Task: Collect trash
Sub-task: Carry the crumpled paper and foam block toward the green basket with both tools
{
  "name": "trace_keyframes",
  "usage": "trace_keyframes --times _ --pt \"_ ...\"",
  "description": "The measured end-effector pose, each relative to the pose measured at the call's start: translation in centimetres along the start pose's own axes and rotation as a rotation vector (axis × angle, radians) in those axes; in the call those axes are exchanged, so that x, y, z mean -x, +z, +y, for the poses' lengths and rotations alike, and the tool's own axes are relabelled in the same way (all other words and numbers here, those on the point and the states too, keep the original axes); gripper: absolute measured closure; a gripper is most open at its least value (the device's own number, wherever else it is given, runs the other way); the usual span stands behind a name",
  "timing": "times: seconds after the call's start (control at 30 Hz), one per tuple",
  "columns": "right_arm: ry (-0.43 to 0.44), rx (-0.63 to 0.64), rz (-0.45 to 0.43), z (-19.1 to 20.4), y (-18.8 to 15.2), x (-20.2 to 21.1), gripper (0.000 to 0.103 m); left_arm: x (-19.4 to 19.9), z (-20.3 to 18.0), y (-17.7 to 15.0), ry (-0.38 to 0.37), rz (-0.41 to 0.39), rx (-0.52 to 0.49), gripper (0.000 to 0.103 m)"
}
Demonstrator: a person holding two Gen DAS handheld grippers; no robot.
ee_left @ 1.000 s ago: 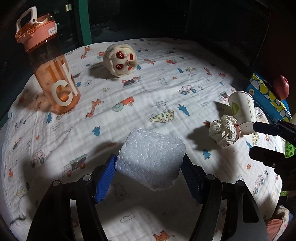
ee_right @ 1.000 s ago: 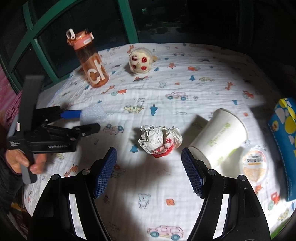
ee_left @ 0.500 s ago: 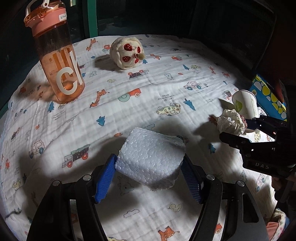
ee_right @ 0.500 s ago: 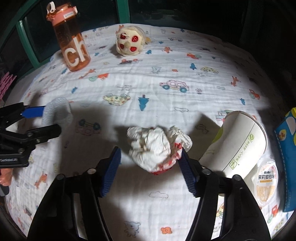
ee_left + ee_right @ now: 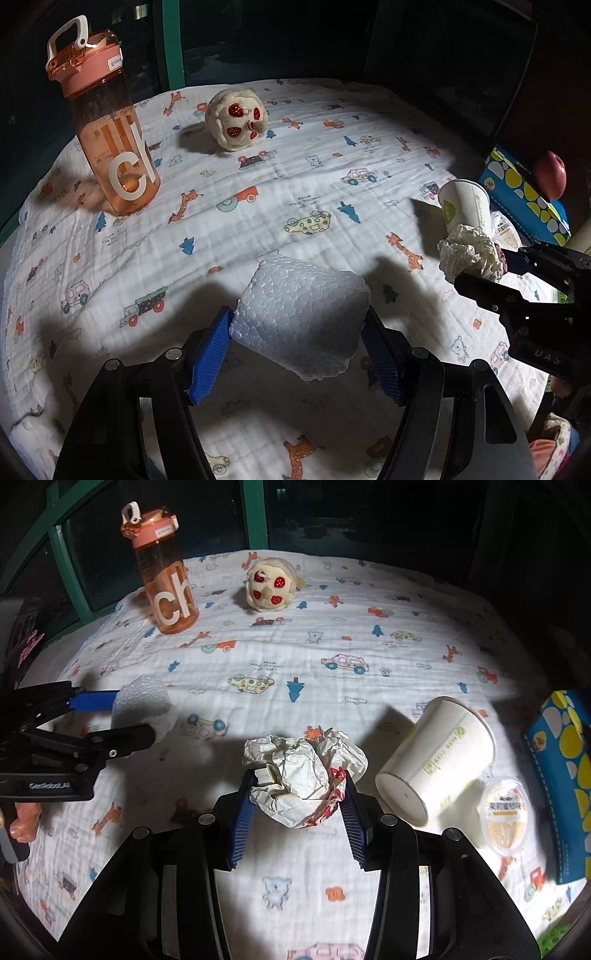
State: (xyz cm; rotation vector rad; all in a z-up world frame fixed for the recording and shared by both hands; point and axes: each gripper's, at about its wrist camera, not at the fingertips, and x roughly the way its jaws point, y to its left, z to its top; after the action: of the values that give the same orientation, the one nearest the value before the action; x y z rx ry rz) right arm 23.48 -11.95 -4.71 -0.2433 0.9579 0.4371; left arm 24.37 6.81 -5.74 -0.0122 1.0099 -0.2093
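Between right gripper point(image 5: 297, 801) pads, crumpled paper point(image 5: 299, 775).

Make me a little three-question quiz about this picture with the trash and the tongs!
1. True or false: the paper cup is standing upright.
2. What are the left tongs holding? A) foam block B) water bottle C) soft toy
3. Fill in: the right tongs, which have just been closing, now squeeze a ball of crumpled ____.

Key:
1. False, it lies on its side on the blanket.
2. A, the foam block.
3. Paper: the paper ball sits between the pads.
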Motion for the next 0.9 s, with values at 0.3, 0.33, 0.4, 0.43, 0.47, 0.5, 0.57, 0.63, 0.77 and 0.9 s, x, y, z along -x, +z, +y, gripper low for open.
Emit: trace_keyframes --times 0.3,0.33,0.4,0.43,0.47,0.5,0.57,0.63,0.77,0.9 --pt "-0.042 -0.061 -0.045 -0.9 -3.1 5.4 0.059 2.2 -4.3 -0.5 -0.040 -0.030 -0.052 0.036" --pt "-0.047 -0.074 -0.049 -1.2 -3.6 6.0 0.059 2.4 -4.9 -0.5 -0.044 -0.033 -0.059 0.036" --pt "-0.050 -0.103 -0.055 -2.0 -4.4 7.2 0.059 2.8 -6.0 -0.6 -0.058 -0.039 -0.071 0.036" --pt "-0.056 -0.115 -0.060 -2.3 -4.8 7.8 0.059 3.0 -6.5 -0.7 -0.062 -0.040 -0.076 0.036" --pt "-0.062 -0.125 -0.064 -2.6 -5.2 8.3 0.059 3.1 -7.1 -0.7 -0.068 -0.041 -0.083 0.036" --pt "-0.069 -0.137 -0.068 -3.0 -5.8 8.9 0.059 3.2 -7.6 -0.8 -0.075 -0.042 -0.089 0.036" --pt "-0.080 -0.164 -0.077 -3.8 -6.7 10.1 0.059 3.5 -8.9 -0.9 -0.090 -0.046 -0.103 0.036" --pt "-0.092 -0.196 -0.086 -4.8 -7.8 11.3 0.059 3.7 -10.2 -1.0 -0.105 -0.050 -0.117 0.036" --pt "-0.118 -0.254 -0.100 -6.6 -9.7 13.5 0.059 4.2 -13.1 -1.1 -0.137 -0.056 -0.155 0.036" --pt "-0.151 -0.314 -0.109 -8.6 -11.8 15.4 0.059 4.5 -16.2 -1.1 -0.169 -0.059 -0.198 0.036"
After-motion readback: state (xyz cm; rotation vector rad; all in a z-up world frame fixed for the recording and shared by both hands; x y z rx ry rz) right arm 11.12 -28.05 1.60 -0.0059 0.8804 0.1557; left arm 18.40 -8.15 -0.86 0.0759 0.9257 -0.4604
